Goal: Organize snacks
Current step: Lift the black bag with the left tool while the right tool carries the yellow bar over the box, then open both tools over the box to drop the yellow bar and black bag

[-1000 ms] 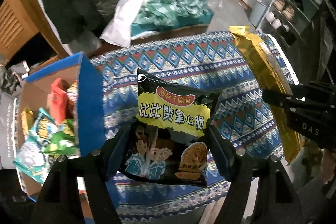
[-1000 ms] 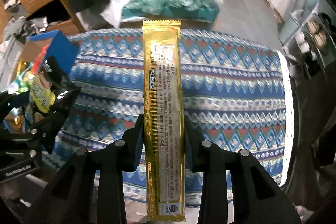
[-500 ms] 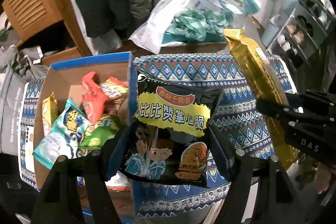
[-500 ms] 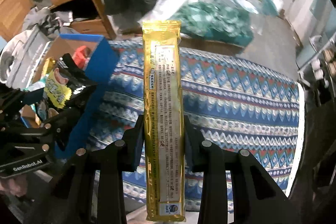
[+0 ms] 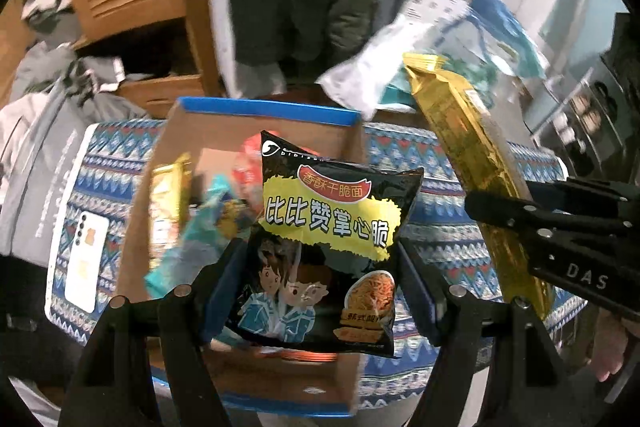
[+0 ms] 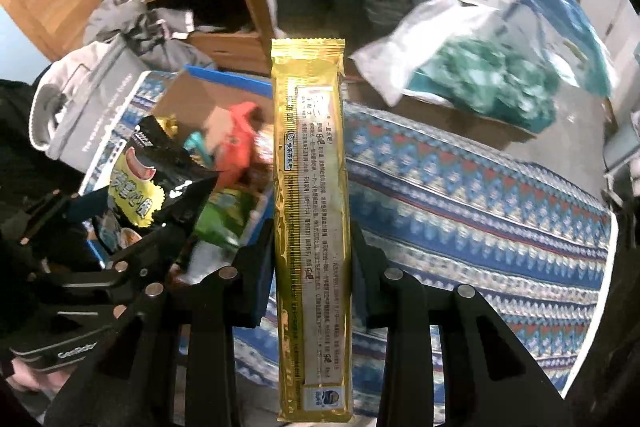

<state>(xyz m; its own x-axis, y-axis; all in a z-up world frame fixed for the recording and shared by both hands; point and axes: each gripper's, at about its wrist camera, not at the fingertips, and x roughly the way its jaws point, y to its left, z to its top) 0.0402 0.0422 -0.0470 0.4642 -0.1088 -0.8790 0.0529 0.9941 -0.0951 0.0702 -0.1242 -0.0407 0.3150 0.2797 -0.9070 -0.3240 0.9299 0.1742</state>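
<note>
The left hand-held gripper (image 5: 320, 267), clamping the black noodle packet (image 5: 332, 247), hangs directly over the open box (image 5: 264, 109), nearer than the right hand-held gripper (image 6: 312, 259) pinching the upright gold packet (image 6: 310, 227).

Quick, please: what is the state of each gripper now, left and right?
Left gripper: closed on the black noodle snack bag.
Right gripper: closed on the long gold packet.

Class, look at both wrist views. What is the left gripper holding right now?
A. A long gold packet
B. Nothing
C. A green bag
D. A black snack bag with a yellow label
D: in the left wrist view the left gripper is clamped on the black snack bag; the gold packet is in the right gripper.
</note>
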